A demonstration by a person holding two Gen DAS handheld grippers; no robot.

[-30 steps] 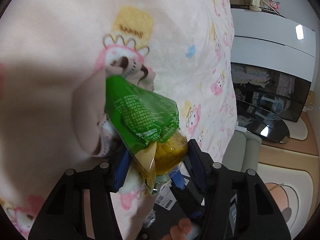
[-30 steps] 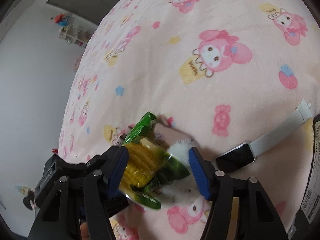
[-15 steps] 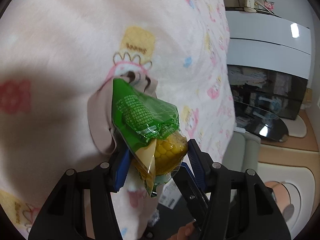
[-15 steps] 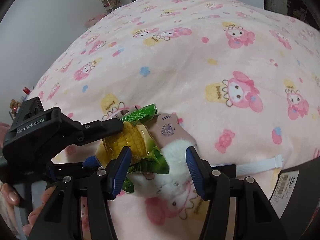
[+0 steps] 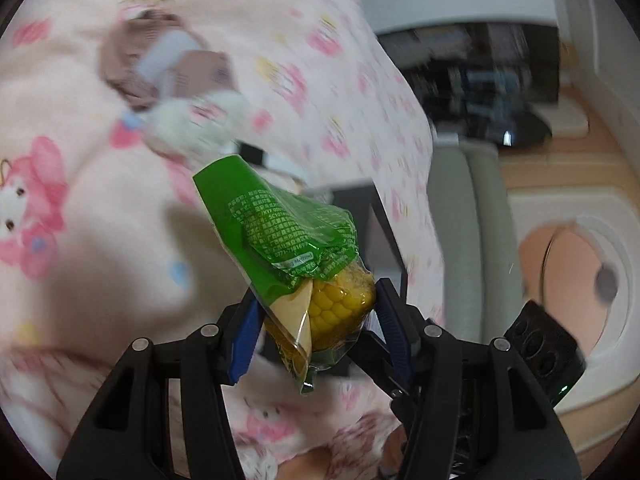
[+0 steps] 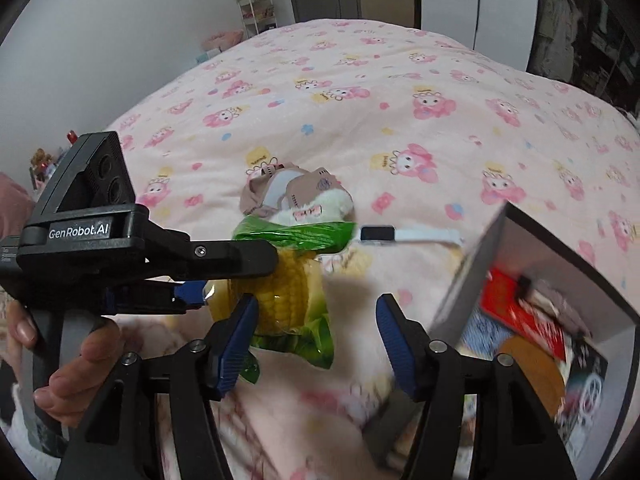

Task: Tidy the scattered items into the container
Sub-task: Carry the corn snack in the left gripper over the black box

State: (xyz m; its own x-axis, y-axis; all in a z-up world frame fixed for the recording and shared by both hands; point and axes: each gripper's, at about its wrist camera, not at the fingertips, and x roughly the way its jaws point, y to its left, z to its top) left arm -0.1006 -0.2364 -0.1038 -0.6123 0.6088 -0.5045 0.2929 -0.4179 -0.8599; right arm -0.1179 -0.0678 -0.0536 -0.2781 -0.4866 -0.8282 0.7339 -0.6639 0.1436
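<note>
A vacuum-packed corn cob in a green packet (image 5: 296, 240) is lifted off the pink bedspread, and my left gripper (image 5: 320, 320) is shut on its yellow end. The right wrist view shows the same packet (image 6: 288, 280) held by the left gripper (image 6: 236, 276). My right gripper (image 6: 316, 328) hangs just below it with its jaws opening. No pad presses on anything, though the packet's lower end sits close to the left finger. The grey container box (image 6: 468, 280) stands at the right with several items in it. A brown-and-white plush bundle (image 6: 296, 192) and a white-strapped watch (image 6: 400, 235) lie on the bed.
The pink cartoon-print bedspread (image 6: 400, 92) fills most of both views. A person's hand (image 6: 80, 344) grips the left gripper's handle. Blurred in the left wrist view are the plush bundle (image 5: 168, 60), the bed's edge, a grey seat (image 5: 468, 240) and a rug (image 5: 568, 248).
Both grippers rose and swung away from the bed surface. The corn packet came up with the left gripper, off the plush bundle. The right jaws widened, and the container box came into view.
</note>
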